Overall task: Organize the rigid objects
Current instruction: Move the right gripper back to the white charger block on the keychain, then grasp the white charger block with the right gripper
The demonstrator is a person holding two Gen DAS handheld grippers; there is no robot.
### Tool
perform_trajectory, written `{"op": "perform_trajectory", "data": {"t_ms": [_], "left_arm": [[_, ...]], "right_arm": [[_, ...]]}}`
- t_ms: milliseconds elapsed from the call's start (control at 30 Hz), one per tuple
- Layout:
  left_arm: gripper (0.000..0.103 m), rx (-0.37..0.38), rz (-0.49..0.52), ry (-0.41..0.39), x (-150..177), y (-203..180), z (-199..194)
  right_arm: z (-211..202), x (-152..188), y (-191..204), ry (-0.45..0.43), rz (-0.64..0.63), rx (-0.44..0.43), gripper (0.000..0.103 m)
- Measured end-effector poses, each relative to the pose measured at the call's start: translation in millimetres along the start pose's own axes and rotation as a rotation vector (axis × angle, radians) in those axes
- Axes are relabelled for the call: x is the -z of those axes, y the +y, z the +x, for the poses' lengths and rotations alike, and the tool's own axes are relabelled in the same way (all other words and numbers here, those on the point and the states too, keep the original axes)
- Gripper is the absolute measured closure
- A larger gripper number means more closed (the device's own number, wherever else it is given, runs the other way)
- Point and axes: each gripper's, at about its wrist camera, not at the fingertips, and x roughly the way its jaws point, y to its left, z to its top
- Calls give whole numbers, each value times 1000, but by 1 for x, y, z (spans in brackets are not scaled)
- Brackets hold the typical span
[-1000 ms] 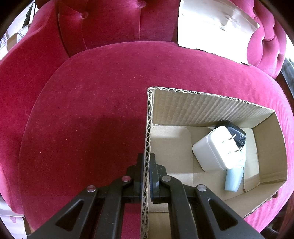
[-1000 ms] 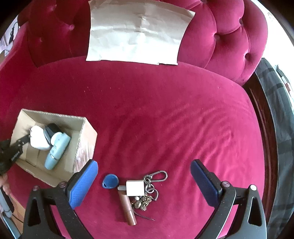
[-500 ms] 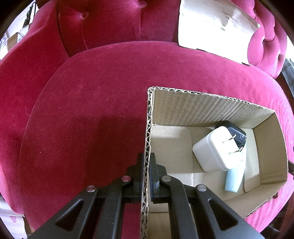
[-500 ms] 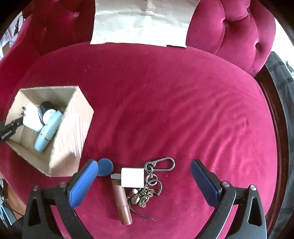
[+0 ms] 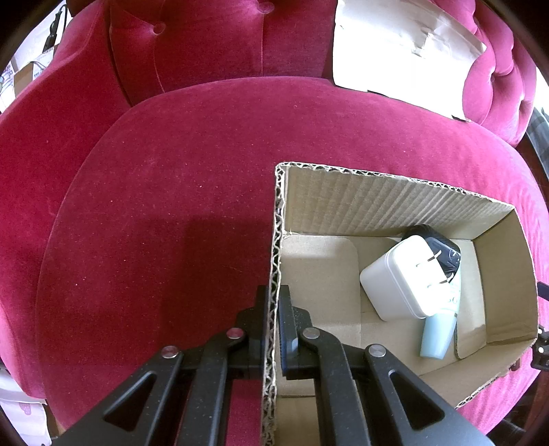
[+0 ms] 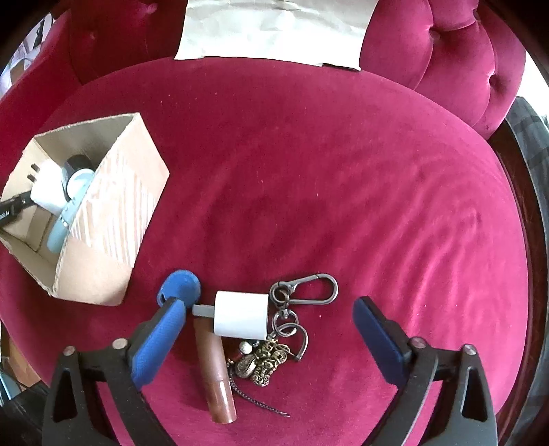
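My left gripper [image 5: 273,319] is shut on the left wall of an open cardboard box [image 5: 387,202] on the red velvet seat. Inside lie a white plug adapter [image 5: 401,284], a black item [image 5: 442,245] and a pale blue tube [image 5: 437,334]. The box [image 6: 116,219] also shows at the left of the right wrist view. My right gripper [image 6: 269,310] is open wide and low over a white charger [image 6: 240,314], a brown tube [image 6: 214,374], a blue tag [image 6: 182,288] and a carabiner keyring with a brass charm [image 6: 302,291].
A sheet of pale paper [image 6: 274,31] leans on the tufted backrest [image 6: 446,44]. The seat's right edge drops to a dark wooden frame [image 6: 525,219]. Bare red cushion [image 6: 326,171] lies between the box and the backrest.
My right gripper has moved forward and down toward the loose items, which now lie between its fingers. The left gripper and the box have held still.
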Motion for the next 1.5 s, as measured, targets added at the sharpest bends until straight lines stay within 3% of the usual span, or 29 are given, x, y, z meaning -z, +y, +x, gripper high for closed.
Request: {"op": "perform_trajectory", "data": {"t_ms": [200, 267, 300, 333, 867, 900, 1500], "left_arm": [[98, 2, 7, 0, 0, 0, 0], [98, 4, 11, 0, 0, 0, 0], [98, 16, 36, -1, 0, 1, 0], [98, 17, 37, -1, 0, 1, 0], [98, 35, 92, -4, -1, 5, 2], [98, 75, 178, -6, -1, 5, 1], [98, 91, 217, -7, -4, 9, 4]], "right_arm": [[1, 1, 5, 13, -11, -51, 30], [1, 0, 8, 21, -13, -75, 46], [0, 0, 8, 15, -13, -70, 47], [-2, -2, 8, 9, -16, -74, 55], [-12, -3, 14, -7, -17, -27, 56], [-13, -3, 12, -9, -19, -24, 56], [-51, -19, 26, -36, -27, -3, 56]]}}
